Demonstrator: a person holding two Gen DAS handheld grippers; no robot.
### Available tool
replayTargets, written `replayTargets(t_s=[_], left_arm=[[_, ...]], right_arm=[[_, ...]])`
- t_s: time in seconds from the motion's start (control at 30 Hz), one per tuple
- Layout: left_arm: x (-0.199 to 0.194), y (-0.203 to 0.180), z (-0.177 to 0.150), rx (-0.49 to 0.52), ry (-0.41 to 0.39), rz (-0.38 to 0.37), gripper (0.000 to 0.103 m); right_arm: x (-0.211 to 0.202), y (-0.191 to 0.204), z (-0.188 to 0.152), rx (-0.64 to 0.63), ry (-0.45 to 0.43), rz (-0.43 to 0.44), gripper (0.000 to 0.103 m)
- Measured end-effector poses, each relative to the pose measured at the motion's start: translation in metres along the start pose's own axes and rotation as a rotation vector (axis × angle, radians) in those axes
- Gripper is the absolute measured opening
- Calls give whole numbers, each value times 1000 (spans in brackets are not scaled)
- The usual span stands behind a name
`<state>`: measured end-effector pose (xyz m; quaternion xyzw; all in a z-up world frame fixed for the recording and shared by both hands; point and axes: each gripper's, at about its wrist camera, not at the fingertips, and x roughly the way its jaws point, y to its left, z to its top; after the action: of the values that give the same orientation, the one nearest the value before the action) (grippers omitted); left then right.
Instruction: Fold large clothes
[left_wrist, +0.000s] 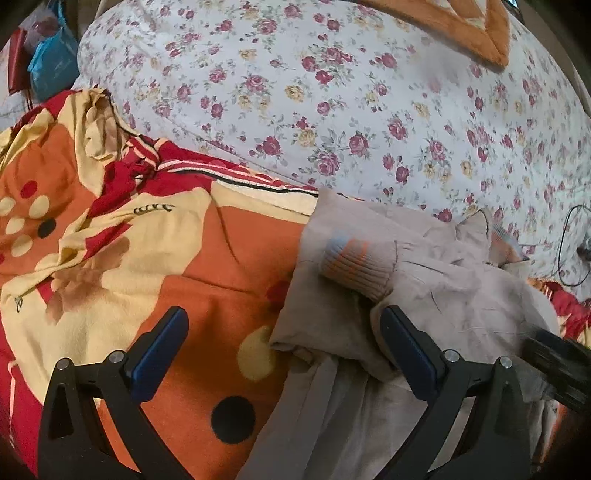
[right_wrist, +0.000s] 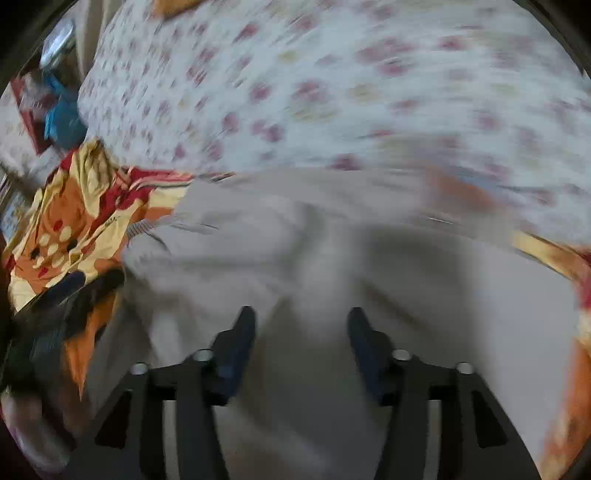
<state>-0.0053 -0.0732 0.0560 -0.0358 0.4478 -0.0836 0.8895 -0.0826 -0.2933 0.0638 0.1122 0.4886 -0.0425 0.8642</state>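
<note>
A beige garment (left_wrist: 436, 280) with a ribbed cuff striped orange and blue (left_wrist: 354, 264) lies bunched on an orange, red and yellow blanket (left_wrist: 207, 266). My left gripper (left_wrist: 284, 325) is open above the garment's left edge, its left finger over the blanket and its right finger over the cloth. In the right wrist view, which is blurred, the same garment (right_wrist: 295, 240) fills the middle. My right gripper (right_wrist: 301, 325) is open over it, with nothing between the jaws. The other gripper shows as a dark blur at the left (right_wrist: 55, 306).
A white quilt with red roses (left_wrist: 332, 92) covers the bed beyond the garment. An orange cushion (left_wrist: 454, 22) lies at the far edge. A black cable (left_wrist: 569, 251) lies at the right. Blue and red bags (left_wrist: 51, 62) hang at the far left.
</note>
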Motion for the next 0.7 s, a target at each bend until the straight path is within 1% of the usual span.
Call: replayTargets(t_s=[0.03,0.07,0.1,0.13,0.2,0.27,0.3,0.37,0.4,0.43,0.47,0.5,0.53,0.57,0.63,0.67,0.7], left_arm=[[-1,0,0,-3,-1,-4,103],[-3,1,-1,-4,-5,-1,103],[-3,0,-2,-3,-8,4,103],[-3,0,-3,0,-9,12,103],[-2,0,-5,0,-5,24,103],[-2,2,-8,-9,5,25,103],[-2,3,-9,-13,8,22,103],[-3,6,-11,-26,9,19,103],[-3,7,-12,-31,8,18,103],[-3,8,-13,-34,6,17,103],[-3,8,-14,-34,6,17,103],[-3,8,-14,-30,8,19,103],[-3,8,-15,-25,13,23,103],[-3,9,-15,-22,18,25,103],[-5,11,-15,-31,17,15,103],[-4,10,-15,-38,16,9,103],[-3,9,-14,-44,17,2,103]], right_arm=[[-16,-13,-11,19,-12,-28,70],[-41,-35,-28,44,-33,-72,70],[-56,-50,-39,56,-46,-105,71],[-69,-62,-49,68,-53,-140,73],[-86,-90,-71,90,-40,-220,73],[-90,-107,-93,93,-11,-257,73],[-88,-112,-99,91,2,-261,73],[-77,-113,-112,63,49,-266,71],[-73,-112,-113,45,51,-277,71],[-67,-108,-112,21,34,-307,67],[-63,-106,-110,8,13,-327,61],[-58,-103,-105,-7,-19,-358,34],[-53,-103,-102,-9,-43,-385,12],[-54,-112,-98,49,-65,-385,13],[-69,-131,-102,212,-104,-307,12],[-75,-140,-105,253,-114,-316,12],[-78,-148,-110,278,-109,-360,11]])
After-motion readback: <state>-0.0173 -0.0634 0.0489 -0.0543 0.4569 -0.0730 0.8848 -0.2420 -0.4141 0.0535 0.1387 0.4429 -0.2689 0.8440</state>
